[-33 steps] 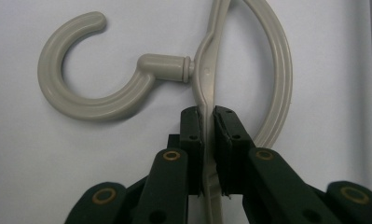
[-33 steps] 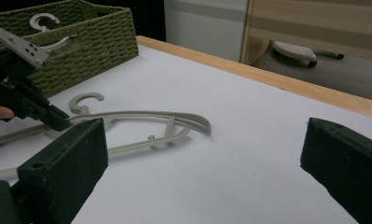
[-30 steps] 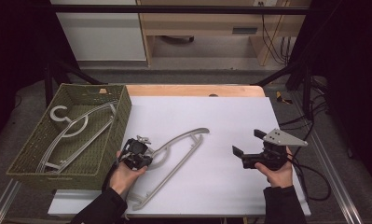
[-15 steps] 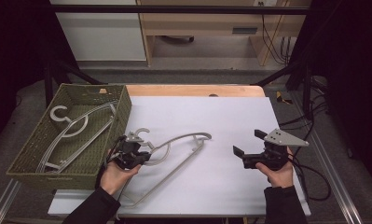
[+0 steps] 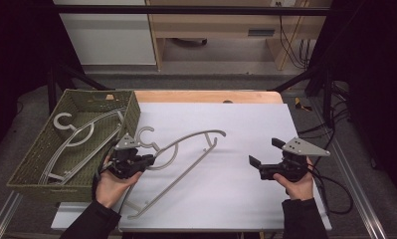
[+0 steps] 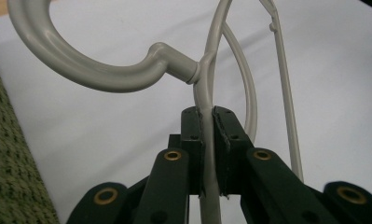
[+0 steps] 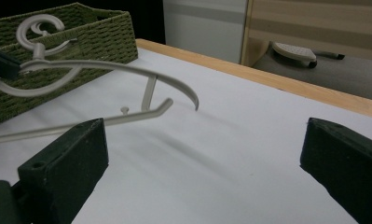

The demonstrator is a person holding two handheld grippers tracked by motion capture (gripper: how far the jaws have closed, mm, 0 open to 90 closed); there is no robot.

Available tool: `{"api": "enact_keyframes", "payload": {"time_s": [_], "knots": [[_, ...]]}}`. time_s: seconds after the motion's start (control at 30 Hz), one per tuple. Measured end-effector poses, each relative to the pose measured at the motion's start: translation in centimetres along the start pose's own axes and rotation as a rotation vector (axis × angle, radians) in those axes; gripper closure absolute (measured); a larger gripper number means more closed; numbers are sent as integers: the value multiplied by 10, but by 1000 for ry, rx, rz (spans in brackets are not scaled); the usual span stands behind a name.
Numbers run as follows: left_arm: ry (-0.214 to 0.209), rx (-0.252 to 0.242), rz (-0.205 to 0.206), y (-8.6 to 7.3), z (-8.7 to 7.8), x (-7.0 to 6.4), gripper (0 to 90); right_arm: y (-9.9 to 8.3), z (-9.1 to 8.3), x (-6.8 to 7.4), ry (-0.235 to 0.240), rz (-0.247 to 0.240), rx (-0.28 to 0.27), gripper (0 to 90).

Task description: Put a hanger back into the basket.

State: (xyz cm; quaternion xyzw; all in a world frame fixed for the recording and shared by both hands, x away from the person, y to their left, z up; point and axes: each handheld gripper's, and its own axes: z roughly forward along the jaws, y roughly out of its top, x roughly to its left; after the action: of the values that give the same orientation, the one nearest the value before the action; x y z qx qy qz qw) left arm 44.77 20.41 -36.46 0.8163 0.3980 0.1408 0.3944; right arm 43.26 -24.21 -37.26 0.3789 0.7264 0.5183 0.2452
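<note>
Holding the grey hanger (image 5: 186, 149) tight by its arm just under the hook, my left gripper (image 5: 145, 160) has carried it closer to the green basket (image 5: 131, 117) than a second ago. I think it goes in next, beside the hanger in the basket (image 5: 76, 137). My right gripper (image 5: 259, 167) waits wide open, holding nothing. My left hand (image 5: 111, 184) hides part of the hanger's low end.

Black sleeves are worn on both forearms. Each hand-held gripper is built of black links fastened with brass-coloured rivets, ending in blocky black jaws with small screw holes. A grey three-cornered plate is mounted on top of the left gripper (image 5: 145, 160) and the right gripper (image 5: 262, 158); a black cable is trailed from each.
</note>
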Motion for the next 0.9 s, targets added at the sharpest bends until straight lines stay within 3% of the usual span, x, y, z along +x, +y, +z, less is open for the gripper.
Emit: {"api": "enact_keyframes", "payload": {"time_s": [0.43,0.67,0.9], "knots": [[56,-74,19,14,-30,8,829,1,-2,-1,-7,0,-4,10],[102,-73,65,38,-46,13,829,1,-3,-2,-7,-2,-11,10],[96,-82,86,54,-64,28,828,2,-4,-2,-8,3,-13,10]]}}
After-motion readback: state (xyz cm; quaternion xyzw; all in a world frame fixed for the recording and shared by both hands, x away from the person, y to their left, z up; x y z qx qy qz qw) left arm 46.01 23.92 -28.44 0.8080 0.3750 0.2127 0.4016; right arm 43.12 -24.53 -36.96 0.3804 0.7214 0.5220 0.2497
